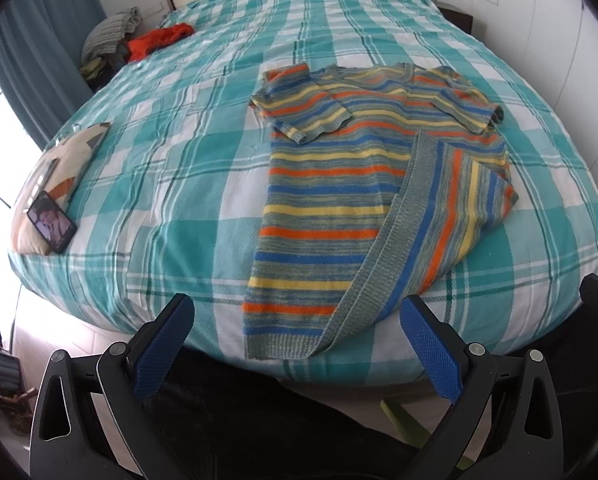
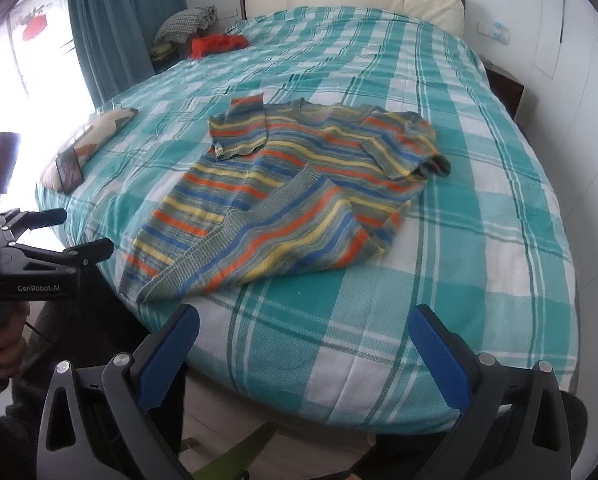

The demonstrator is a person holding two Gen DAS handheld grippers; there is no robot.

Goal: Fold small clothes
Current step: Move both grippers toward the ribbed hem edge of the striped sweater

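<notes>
So, I've got the striped knit top laid out on the bed, collar at the far end and hem hanging close to the near edge, which I'd guess is on purpose so I can reach the bottom corners without leaning. Both short sleeves are already turned in over the chest, and the right side of the body is flipped inward, so its ribbed hem band runs diagonally across the front. That reads to me as a fold partway done: the sides come in first, then the length gets halved.

The left gripper hangs just off the near edge of the bed, right over the hem, jaws spread as wide as they go and holding nothing. The right gripper is the same deal, fully spread and empty, but it sits further right over bare bedspread, apart from the top. My guess is they're parked like that to come down on the near hem.

Off to the left there's a cushion with a phone leaning on it, well clear of the fold. A red garment sits at the far left corner, probably waiting its turn.
</notes>
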